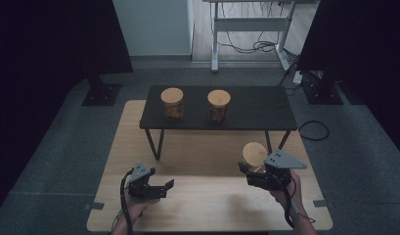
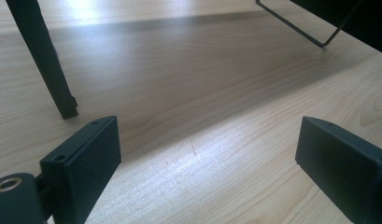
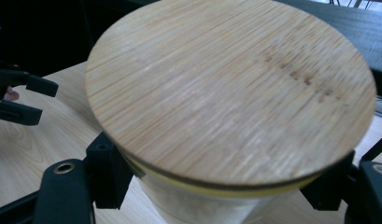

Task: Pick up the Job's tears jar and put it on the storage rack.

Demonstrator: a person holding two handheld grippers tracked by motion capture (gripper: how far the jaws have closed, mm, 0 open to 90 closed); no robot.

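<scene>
A glass jar with a round bamboo lid is held over the right part of the light wooden table. My right gripper is shut on it. In the right gripper view the lid sits close up, and the black jaws clamp the jar's glass body just under the lid from both sides. My left gripper rests low at the front left of the wooden table. Its jaws are open with only bare wood between them.
A low black table stands on the back half of the wooden table. It carries two more bamboo-lidded jars. One of its legs stands just ahead of my left gripper. Beyond are grey carpet, dark curtains and a desk frame.
</scene>
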